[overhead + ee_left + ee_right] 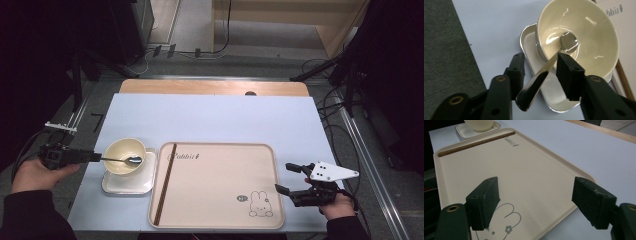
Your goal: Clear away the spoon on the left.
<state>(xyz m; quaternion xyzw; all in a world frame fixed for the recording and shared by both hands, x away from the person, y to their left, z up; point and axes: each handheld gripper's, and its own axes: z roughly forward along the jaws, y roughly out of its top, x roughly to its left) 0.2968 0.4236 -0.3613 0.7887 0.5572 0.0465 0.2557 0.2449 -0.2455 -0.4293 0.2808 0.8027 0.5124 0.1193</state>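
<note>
Counter [210, 120]: pale blue-grey top, fills the middle of the high view, wooden strip along its far edge.

Tray [220, 210]: beige, lower centre of the high view, rabbit print [260, 205] at its lower right corner. Dark chopsticks [165, 182] lying along its left edge, seen as a brown strip at upper left in the right gripper view [476, 143].

Square saucer [120, 186]: white, just beside the tray's left edge, lower left of the high view. Cream bowl [122, 152] standing on it, upright; fills the upper right of the left gripper view [599, 32].

Right tool [286, 179]: lower right of the high view, held in a hand over the tray's right edge. Jaws wide apart, nothing between them; tray and rabbit print visible through the gap in the right gripper view [534, 200].

Left tool [97, 158]: left of the high view, pointing right toward the bowl. Jaws roughly half open, spoon handle between them in the left gripper view [540, 75]. Right jaw at the handle; left jaw clear of it by a visible gap. No firm pinch seen.

Spoon [131, 160]: metal, head resting inside the bowl bottom [569, 42], handle slanting out over the bowl rim toward the lower left of the left gripper view.
</note>
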